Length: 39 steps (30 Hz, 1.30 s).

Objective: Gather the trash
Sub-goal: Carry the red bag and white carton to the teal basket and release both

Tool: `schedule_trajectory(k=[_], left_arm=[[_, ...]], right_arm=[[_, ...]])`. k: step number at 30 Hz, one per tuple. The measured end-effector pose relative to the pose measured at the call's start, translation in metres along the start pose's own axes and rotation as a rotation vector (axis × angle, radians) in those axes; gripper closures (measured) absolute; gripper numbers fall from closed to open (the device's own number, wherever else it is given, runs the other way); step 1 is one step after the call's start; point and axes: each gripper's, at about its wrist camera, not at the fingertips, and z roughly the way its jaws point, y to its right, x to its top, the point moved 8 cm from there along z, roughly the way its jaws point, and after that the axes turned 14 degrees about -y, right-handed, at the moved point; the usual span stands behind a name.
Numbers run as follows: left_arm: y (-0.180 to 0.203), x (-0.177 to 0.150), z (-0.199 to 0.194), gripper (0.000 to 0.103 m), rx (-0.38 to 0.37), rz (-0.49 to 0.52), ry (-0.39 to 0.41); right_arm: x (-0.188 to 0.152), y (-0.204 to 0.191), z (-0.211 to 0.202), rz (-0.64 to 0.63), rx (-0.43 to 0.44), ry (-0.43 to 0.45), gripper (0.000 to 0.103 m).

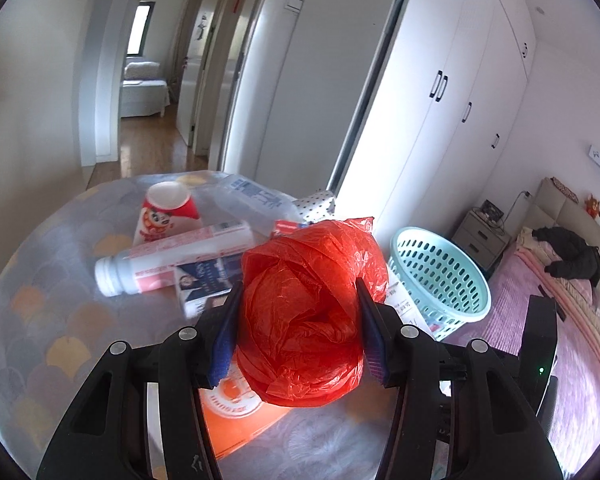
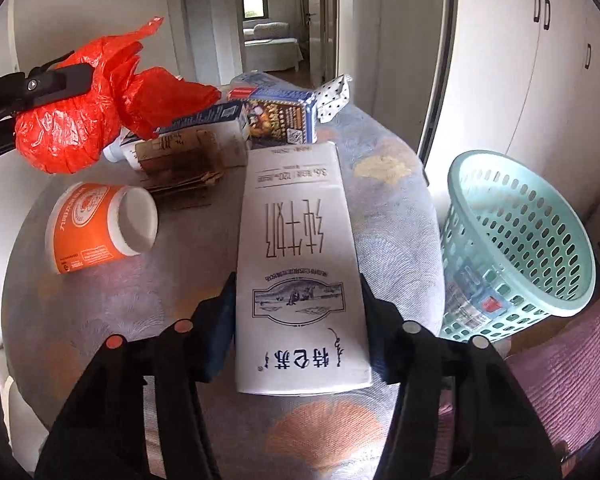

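Observation:
My left gripper (image 1: pixel 298 286) is shut on a crumpled red plastic bag (image 1: pixel 304 312), held above the table; the bag (image 2: pixel 72 128) and one left finger (image 2: pixel 56 82) show at the upper left of the right wrist view. My right gripper (image 2: pixel 298 278) has its pads against both long sides of a white milk carton (image 2: pixel 300 248) lying flat on the round table (image 2: pixel 392 216). More trash lies about: an orange paper cup (image 2: pixel 96 232) on its side, a white bottle (image 1: pixel 172 256), a red-and-white cup (image 1: pixel 168 212), a blue carton (image 1: pixel 208 280) and a snack box (image 2: pixel 280 116).
A pale green perforated basket (image 2: pixel 516 240) stands on the floor right of the table, with some packaging inside; it appears as the basket (image 1: pixel 440 280) in the left wrist view too. A pink-covered bed (image 1: pixel 540 328) lies beyond it. White wardrobes (image 1: pixel 460 100) line the right wall.

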Motion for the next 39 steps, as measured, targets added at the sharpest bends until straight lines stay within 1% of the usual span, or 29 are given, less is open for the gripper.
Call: schedule_trajectory(k=[2,4,7,10,13,14,15,17,19,22,25,28,29,31,34,37,39], left_arm=[[0.011,0.005,0.003,0.052,-0.009,0.019,0.000],[0.030,0.016,0.010,0.052,-0.026,0.047,0.003],[0.063,0.031,0.026,0.052,-0.064,0.088,-0.007],[0.103,0.048,0.052,0.052,-0.117,0.126,-0.032],[0.143,0.061,0.088,0.052,-0.155,0.157,-0.074],[0.152,0.064,0.098,0.052,-0.158,0.162,-0.083],[0.163,0.067,0.114,0.052,-0.176,0.162,-0.106],[0.176,0.069,0.145,0.052,-0.218,0.145,-0.157],[0.188,0.066,0.179,0.052,-0.232,0.134,-0.213],[0.195,0.057,0.220,0.052,-0.202,0.138,-0.274],[0.198,0.047,0.250,0.051,-0.191,0.140,-0.332],[0.194,0.041,0.266,0.046,-0.168,0.142,-0.352],[0.194,0.040,0.266,0.045,-0.165,0.140,-0.351],[0.197,0.041,0.266,0.036,-0.154,0.134,-0.352],[0.192,0.045,0.251,0.030,-0.172,0.127,-0.325],[0.186,0.047,0.225,0.026,-0.184,0.134,-0.277],[0.180,0.047,0.206,0.026,-0.197,0.129,-0.250]], right_arm=[[0.006,0.017,-0.016,0.042,0.001,0.053,0.052],[0.015,0.042,-0.032,0.091,-0.025,0.103,0.052],[0.030,0.089,-0.053,0.184,-0.073,0.167,0.052],[0.039,0.142,-0.058,0.309,-0.100,0.192,0.052],[0.039,0.192,-0.052,0.424,-0.168,0.189,0.052],[0.037,0.207,-0.045,0.461,-0.171,0.176,0.052],[0.036,0.217,-0.038,0.495,-0.169,0.159,0.052],[0.030,0.239,-0.018,0.556,-0.172,0.113,0.052],[0.024,0.255,0.000,0.594,-0.180,0.065,0.052],[0.016,0.268,0.021,0.632,-0.178,-0.001,0.051],[0.016,0.269,0.024,0.632,-0.197,-0.002,0.051],[0.018,0.267,0.026,0.633,-0.203,-0.015,0.050],[0.019,0.268,0.027,0.637,-0.198,-0.017,0.050],[0.016,0.268,0.026,0.646,-0.181,-0.014,0.049],[0.012,0.267,0.020,0.652,-0.166,0.002,0.044],[0.011,0.261,0.011,0.629,-0.172,0.030,0.044],[0.014,0.251,0.004,0.599,-0.175,0.050,0.044]])
